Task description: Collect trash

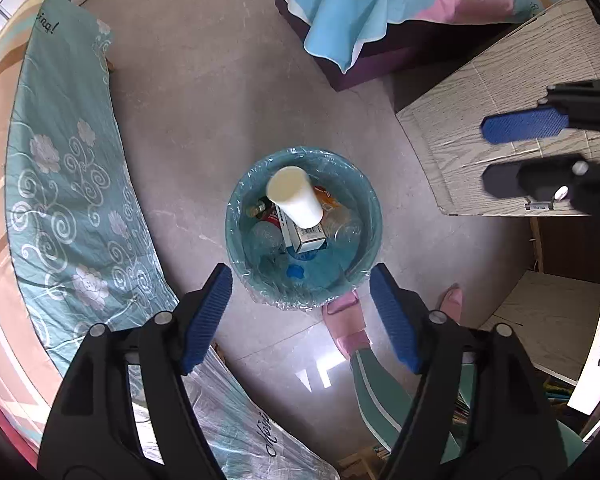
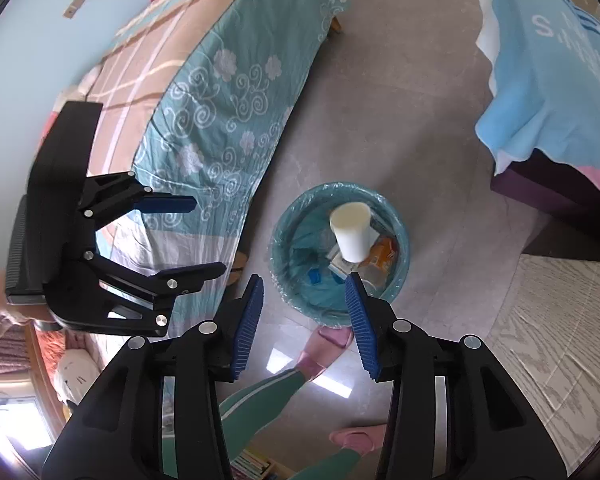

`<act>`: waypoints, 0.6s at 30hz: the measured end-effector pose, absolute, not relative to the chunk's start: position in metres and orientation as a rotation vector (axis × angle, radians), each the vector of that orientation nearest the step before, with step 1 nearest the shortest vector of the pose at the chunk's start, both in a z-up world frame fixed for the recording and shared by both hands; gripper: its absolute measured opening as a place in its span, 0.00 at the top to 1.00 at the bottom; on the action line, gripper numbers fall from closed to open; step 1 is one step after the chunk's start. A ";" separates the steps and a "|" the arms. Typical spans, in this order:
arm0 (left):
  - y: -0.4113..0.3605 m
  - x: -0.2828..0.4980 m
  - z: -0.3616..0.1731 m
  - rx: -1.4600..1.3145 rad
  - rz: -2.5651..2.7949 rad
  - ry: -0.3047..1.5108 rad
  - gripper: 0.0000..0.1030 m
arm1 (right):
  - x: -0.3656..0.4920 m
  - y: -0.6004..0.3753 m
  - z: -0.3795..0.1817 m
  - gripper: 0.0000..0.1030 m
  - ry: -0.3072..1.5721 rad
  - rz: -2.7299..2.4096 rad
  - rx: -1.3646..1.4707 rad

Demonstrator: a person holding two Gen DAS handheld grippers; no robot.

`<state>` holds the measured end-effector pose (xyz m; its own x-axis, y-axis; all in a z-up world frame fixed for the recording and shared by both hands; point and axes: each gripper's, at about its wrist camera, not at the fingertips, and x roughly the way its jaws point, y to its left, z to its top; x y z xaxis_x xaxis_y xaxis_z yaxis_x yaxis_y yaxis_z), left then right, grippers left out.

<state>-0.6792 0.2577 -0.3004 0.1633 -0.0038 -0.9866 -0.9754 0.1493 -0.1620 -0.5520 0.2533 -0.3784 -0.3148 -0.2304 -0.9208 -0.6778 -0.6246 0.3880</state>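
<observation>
A teal trash bin [image 1: 236, 216] lined with clear plastic stands on the floor; it also shows in the right wrist view [image 2: 400, 236]. Inside lie a white paper cup [image 1: 294, 196] [image 2: 352, 232], a small carton box [image 1: 306, 236], an orange wrapper [image 2: 384, 254], bottles and a blue cap. My left gripper [image 1: 300, 312] hangs open and empty above the bin's near rim; it also shows in the right wrist view [image 2: 208, 236]. My right gripper [image 2: 306, 320] is open and empty above the bin; in the left wrist view [image 1: 486, 154] it is at the right.
A bed with a teal floral cover [image 1: 60, 184] runs along the left. A second bed with a blue and pink cloth [image 1: 380, 4] is at the back right. A wooden desk [image 1: 500, 120] stands at the right. The person's pink slippers [image 1: 346, 320] are beside the bin.
</observation>
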 end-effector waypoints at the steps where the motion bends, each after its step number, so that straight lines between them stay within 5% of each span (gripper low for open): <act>1: 0.258 -0.681 -0.300 -1.164 0.986 1.150 0.30 | -0.549 0.255 -0.373 0.54 1.150 2.011 -1.601; 8: 0.253 -0.680 -0.260 -1.105 0.999 1.125 0.28 | -0.529 0.259 -0.325 0.48 1.151 2.036 -1.521; 18: 0.258 -0.638 -0.133 -0.812 0.992 1.095 0.16 | -0.476 0.244 -0.192 0.40 1.054 2.132 -1.318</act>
<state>-0.6384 0.2578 -0.1333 0.1437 0.2362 -0.9610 -0.9333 0.3552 -0.0523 -0.4756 0.2438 -0.1925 -0.4627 -0.0377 -0.8857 -0.6806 -0.6251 0.3822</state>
